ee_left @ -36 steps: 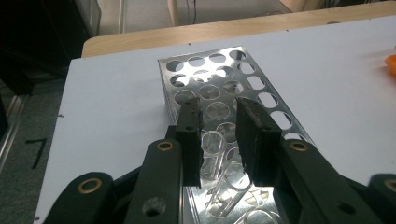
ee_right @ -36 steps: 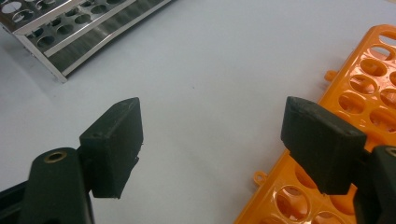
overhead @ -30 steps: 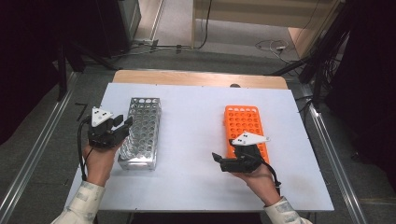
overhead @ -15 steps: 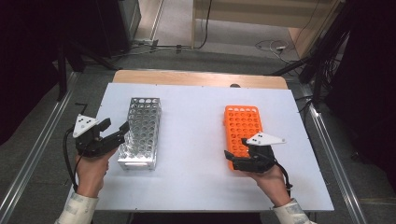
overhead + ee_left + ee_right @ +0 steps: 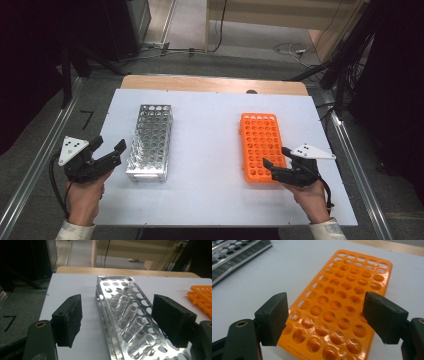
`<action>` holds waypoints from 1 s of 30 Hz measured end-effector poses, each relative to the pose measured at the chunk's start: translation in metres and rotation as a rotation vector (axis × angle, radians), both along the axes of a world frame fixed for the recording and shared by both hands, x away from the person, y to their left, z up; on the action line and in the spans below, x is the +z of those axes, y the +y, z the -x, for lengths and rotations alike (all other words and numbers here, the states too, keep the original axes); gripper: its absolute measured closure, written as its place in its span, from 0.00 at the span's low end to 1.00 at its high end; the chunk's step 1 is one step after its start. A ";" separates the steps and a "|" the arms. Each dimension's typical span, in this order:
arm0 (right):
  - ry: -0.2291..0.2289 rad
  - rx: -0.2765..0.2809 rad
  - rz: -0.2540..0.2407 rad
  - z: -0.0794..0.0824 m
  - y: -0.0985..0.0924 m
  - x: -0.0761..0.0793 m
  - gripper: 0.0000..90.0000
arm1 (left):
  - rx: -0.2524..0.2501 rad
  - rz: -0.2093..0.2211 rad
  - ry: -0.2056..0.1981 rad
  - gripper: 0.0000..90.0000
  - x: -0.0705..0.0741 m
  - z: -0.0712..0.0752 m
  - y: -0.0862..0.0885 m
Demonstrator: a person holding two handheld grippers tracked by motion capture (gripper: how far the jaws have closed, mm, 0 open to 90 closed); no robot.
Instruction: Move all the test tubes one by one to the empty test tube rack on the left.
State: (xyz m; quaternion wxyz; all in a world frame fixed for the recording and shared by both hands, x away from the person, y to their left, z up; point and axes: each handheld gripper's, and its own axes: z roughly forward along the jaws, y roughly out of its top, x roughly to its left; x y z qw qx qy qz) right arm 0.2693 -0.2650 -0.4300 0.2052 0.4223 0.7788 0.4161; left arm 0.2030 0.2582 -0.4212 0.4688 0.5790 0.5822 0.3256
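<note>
Here, on a white counter [image 5: 210, 130], two test-tube racks lie well apart: a silver metal rack [image 5: 150, 142] toward the left and an orange plastic rack [image 5: 260, 145] toward the right. The left gripper [image 5: 111, 150], held in a hand [image 5: 82, 200] at the counter's near left edge, sits just beside the metal rack's near end, not touching it; its jaws have just been opening and stand apart with nothing clamped. In the left gripper view the metal rack [image 5: 125, 315] runs away between the two black pads, clear glass tubes [image 5: 130, 317] lying inside its lattice. The right gripper [image 5: 275, 165] hovers at the near right corner of the orange rack, jaws wide apart. In the right gripper view the pads frame the rack's empty round holes [image 5: 342, 305] without gripping.
</note>
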 end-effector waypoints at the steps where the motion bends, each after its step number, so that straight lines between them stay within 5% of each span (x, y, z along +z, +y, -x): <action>1: -0.003 -0.008 0.003 0.000 -0.004 -0.001 0.22 | 0.003 0.001 0.004 0.27 -0.001 0.001 0.002; 30: 0.005 -0.209 0.009 0.007 -0.085 -0.019 0.22 | 0.099 -0.070 0.135 0.25 -0.053 -0.003 0.027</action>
